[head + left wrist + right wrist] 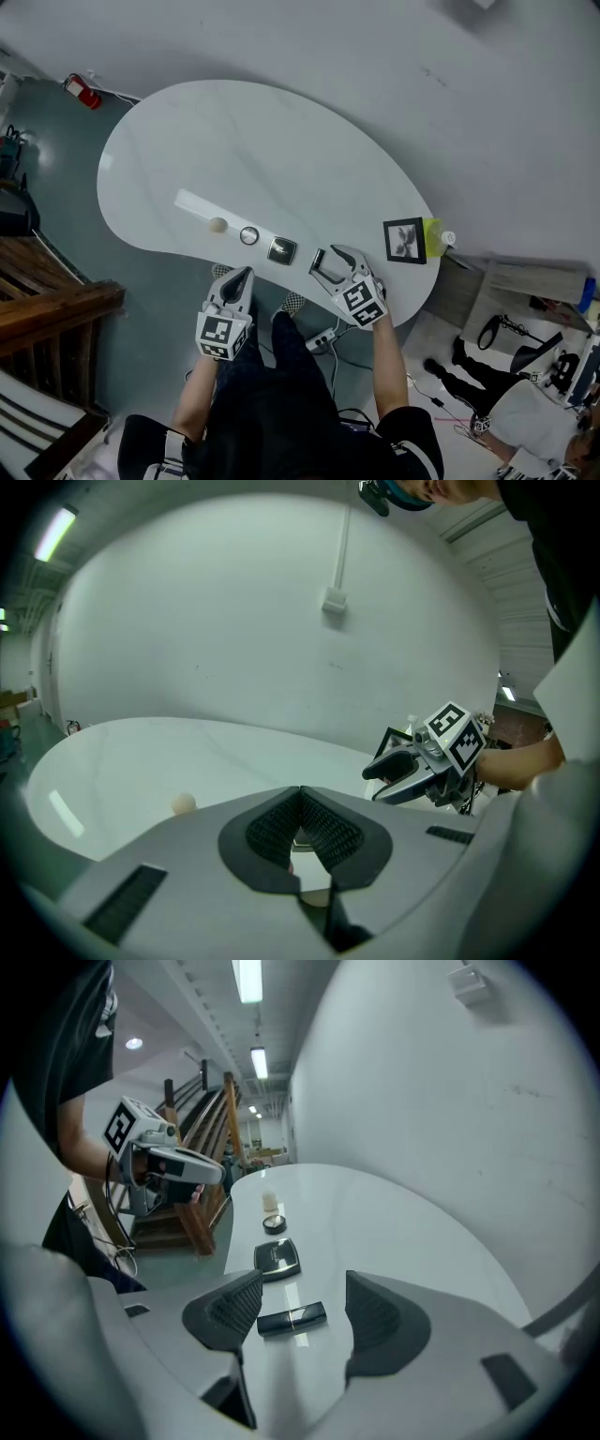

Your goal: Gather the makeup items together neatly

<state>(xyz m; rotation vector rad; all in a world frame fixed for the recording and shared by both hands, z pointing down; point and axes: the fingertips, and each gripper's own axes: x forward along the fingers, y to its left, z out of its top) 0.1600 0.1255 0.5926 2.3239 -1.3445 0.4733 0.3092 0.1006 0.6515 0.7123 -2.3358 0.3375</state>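
Note:
Near the front edge of the white table (281, 150) lies a row of makeup items: a beige sponge (217, 225), a round compact (248, 235), a square black compact (281, 249) and a black lipstick tube (317, 260). My right gripper (327, 255) is open, and its jaws stand on either side of the lipstick tube (292, 1317) without touching it. Beyond the tube in the right gripper view are the square compact (278, 1257), round compact (274, 1223) and sponge (270, 1202). My left gripper (246, 273) is shut and empty, hovering just off the table's front edge.
A framed picture (404, 240) and a yellow-green bottle (434, 237) stand at the table's right end. Wooden stairs (47, 300) are at the left, a red extinguisher (82, 91) is on the floor, and another person (506, 394) sits at lower right.

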